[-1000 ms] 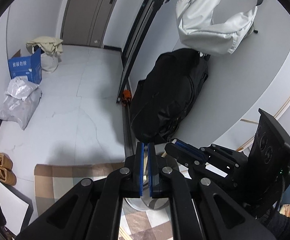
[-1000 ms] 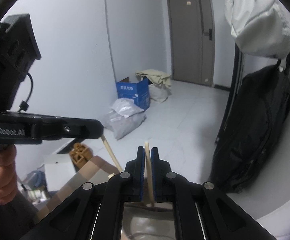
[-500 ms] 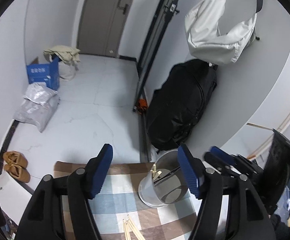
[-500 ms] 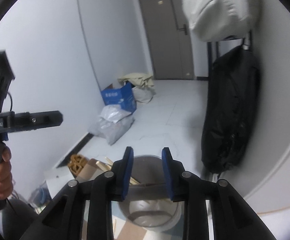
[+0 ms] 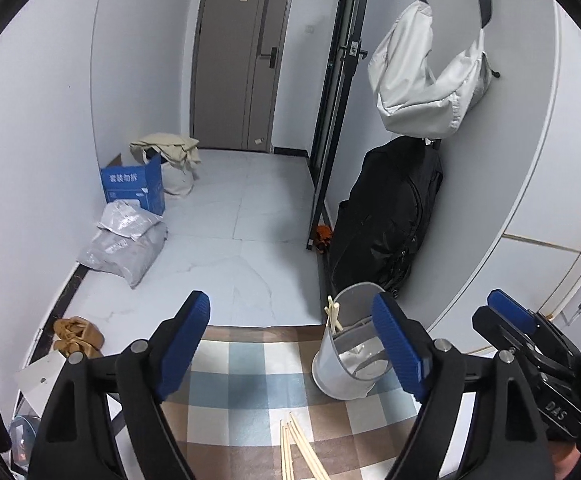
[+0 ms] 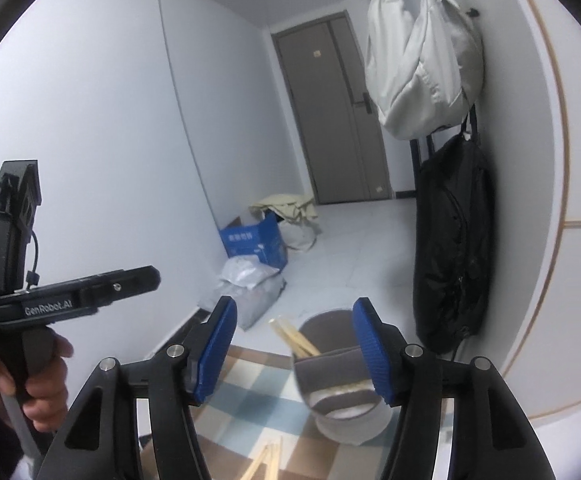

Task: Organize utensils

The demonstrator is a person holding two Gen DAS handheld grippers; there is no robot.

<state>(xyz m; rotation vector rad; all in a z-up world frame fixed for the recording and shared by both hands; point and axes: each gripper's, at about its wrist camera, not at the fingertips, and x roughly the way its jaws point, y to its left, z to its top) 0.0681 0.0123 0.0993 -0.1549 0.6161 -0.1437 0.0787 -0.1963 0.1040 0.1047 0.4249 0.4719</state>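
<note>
Both tongs empty, jaws opening — left tongs [image 5: 290, 354], right tongs [image 6: 292, 354], nothing between either pair. Grey holder [image 5: 348, 354] stands at the far edge of the checked cloth [image 5: 246, 384] on the worktop, with chopsticks [image 6: 294, 338] already leaning inside. Loose chopsticks [image 5: 296, 454] lie on the cloth just ahead of the holder. Next pick, by my judgement: come down along the sticks, pinch near mid-length — lift level, so the tips clear the holder's rim.
</note>
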